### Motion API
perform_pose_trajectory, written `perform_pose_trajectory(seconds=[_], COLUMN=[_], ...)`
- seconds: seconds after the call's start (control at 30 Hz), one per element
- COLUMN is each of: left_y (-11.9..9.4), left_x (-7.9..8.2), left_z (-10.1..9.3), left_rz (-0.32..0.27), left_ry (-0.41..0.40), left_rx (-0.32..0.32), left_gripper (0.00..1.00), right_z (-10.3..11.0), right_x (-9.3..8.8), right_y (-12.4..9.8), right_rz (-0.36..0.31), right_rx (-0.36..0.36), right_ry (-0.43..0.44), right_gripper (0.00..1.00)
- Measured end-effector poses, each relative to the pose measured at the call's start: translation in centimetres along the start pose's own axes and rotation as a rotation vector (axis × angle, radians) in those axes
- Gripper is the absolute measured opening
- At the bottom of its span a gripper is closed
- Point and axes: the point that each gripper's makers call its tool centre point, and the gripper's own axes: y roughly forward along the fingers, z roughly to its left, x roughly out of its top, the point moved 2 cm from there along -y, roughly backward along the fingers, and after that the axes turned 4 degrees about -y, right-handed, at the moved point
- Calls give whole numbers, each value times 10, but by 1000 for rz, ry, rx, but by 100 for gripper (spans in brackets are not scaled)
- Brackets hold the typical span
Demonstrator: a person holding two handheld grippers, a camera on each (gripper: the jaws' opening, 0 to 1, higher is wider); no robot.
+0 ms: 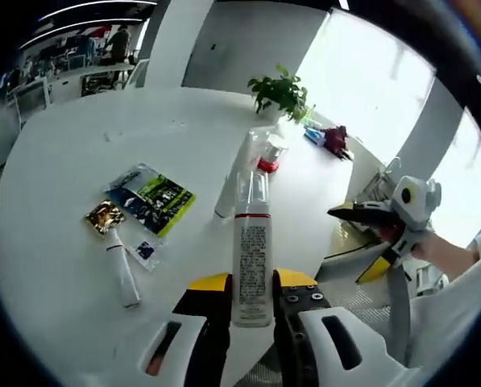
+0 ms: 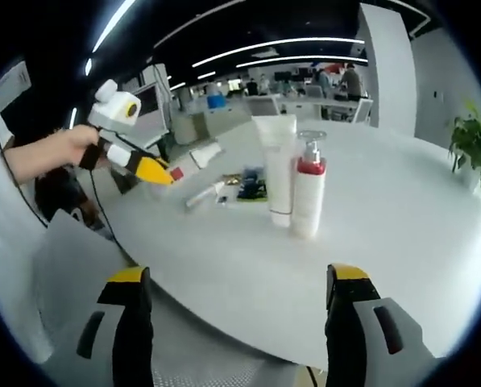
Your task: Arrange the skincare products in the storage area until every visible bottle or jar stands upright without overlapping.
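My left gripper [image 1: 251,310] is clamping a white red-banded bottle [image 1: 252,258] between its jaws. My right gripper [image 2: 238,322] is hanging wide apart, gripping nothing, above the table [image 2: 401,218]; ahead of it a white tube [image 2: 278,165] and pump bottle [image 2: 308,193] are standing upright, touching.

An open-plan office is showing here. Long strip lights [image 2: 272,48] are glowing across a dark ceiling, desks with monitors [image 2: 224,101] are filling the background where people [image 2: 353,81] are working, and a potted plant [image 1: 282,93] is sitting on a round white table [image 1: 79,161].
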Motion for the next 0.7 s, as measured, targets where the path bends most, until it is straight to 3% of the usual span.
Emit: perform_pose_trajectory(seconds=[0.13,0.33,0.53,0.7], left_y=[-10,-27,-43,-51], left_x=[1,1,3,0], left_z=[-12,-29,-58,-77], left_rz=[-49,-133,-231,-259], left_ry=[4,-20,-73,-84], left_rx=[-38,-116,-261,-352], left_gripper=[21,21,21,21], right_z=[8,19,48,71], right_x=[11,51,86,105], right_y=[-1,-10,-16,-17], right_rz=[-31,-195,-326,-400], right_rx=[37,108,255,353], right_ry=[7,116,265,338], right_gripper=[90,89,84,78])
